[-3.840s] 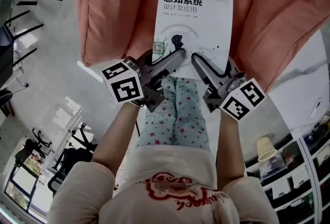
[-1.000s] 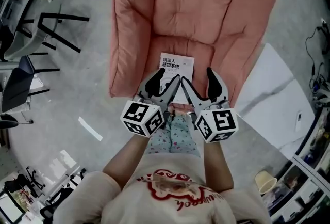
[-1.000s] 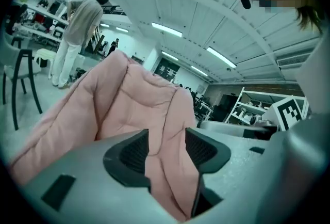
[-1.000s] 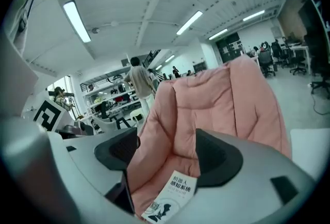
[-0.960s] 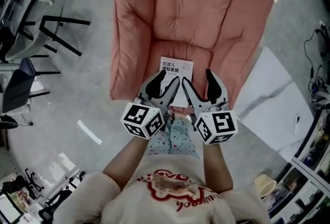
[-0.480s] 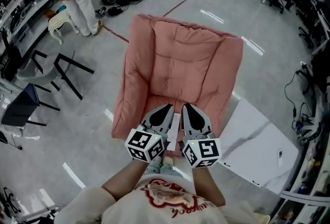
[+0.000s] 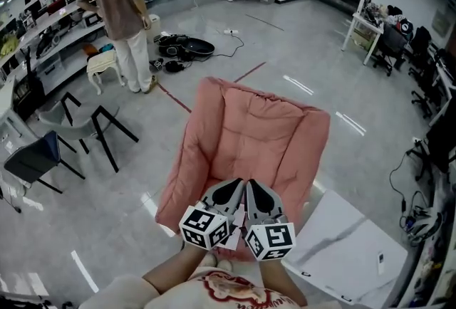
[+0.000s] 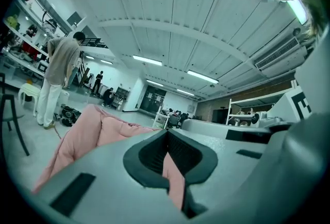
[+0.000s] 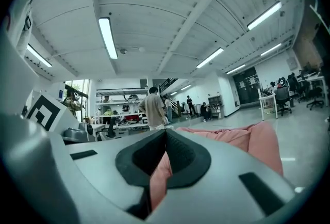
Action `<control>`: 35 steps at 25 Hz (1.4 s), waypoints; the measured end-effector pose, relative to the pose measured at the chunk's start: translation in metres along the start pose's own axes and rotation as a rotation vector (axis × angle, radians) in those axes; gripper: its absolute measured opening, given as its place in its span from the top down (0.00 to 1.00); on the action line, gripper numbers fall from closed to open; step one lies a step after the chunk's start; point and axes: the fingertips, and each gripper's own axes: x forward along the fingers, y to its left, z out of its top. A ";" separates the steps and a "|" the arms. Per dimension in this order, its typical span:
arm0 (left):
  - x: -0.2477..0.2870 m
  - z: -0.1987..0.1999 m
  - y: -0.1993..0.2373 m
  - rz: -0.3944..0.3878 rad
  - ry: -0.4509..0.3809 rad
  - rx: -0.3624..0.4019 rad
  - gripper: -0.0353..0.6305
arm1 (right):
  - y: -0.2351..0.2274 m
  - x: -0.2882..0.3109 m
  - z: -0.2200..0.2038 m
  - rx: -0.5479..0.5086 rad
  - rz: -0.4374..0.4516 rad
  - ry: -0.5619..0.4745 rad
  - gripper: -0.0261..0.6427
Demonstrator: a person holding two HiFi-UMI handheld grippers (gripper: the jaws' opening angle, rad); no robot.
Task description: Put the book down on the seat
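Both handheld grippers are clenched, jaw tips meeting with nothing held: the left gripper point(image 7: 234, 190) and the right gripper point(image 7: 254, 190) sit side by side, close together, covering the front part of the seat of the pink padded armchair point(image 7: 249, 133) in the head view. Each gripper view shows only pink cushion through the narrow slit below the meeting jaw tips. The white book point(image 7: 239, 218) is almost wholly hidden behind the grippers; only a pale sliver shows between their two marker cubes, at the seat's front edge.
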 end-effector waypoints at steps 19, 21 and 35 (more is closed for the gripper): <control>-0.095 -0.049 -0.052 0.019 -0.020 -0.062 0.94 | 0.040 -0.098 -0.031 -0.030 -0.023 -0.007 0.96; -0.126 -0.052 -0.057 0.025 -0.016 -0.057 0.94 | 0.060 -0.116 -0.034 -0.026 -0.035 -0.012 0.96; -0.333 -0.068 -0.139 -0.003 -0.005 0.003 0.94 | 0.231 -0.270 -0.052 -0.032 -0.054 -0.014 0.96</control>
